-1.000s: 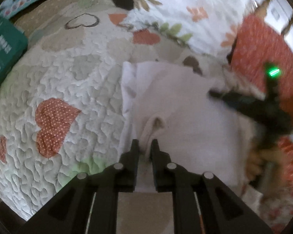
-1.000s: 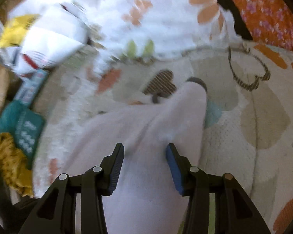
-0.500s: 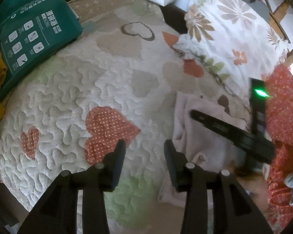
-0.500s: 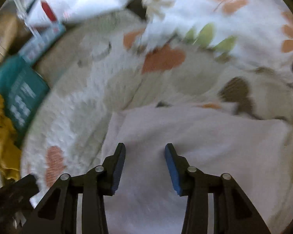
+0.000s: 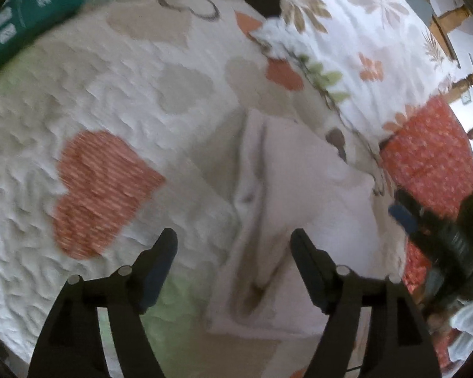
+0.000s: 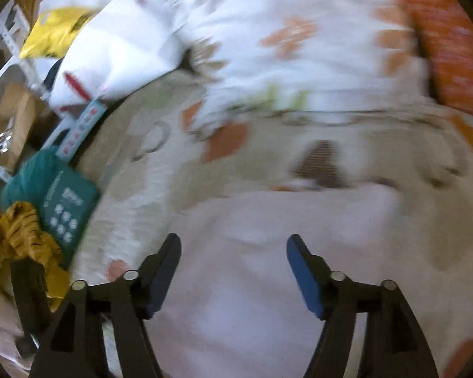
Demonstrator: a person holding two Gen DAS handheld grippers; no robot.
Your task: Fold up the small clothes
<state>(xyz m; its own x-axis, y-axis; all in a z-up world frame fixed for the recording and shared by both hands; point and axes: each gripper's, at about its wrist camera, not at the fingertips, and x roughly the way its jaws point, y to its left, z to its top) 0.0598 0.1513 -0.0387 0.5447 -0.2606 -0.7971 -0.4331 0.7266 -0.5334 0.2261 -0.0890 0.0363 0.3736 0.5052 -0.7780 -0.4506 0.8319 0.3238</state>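
On the heart-patterned quilt [image 5: 116, 72] lay our folded pale pink garment [image 5: 302, 189]; both the left gripper [image 5: 233, 245] and right gripper [image 6: 233, 249] were opening, gripping nothing. We judged smoothing its left edge wise.

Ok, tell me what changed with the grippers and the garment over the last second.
The left gripper let go of the pale pink garment, and its jaws are opening. The right gripper is opening too, nothing pinched. The garment stays folded on the heart quilt.
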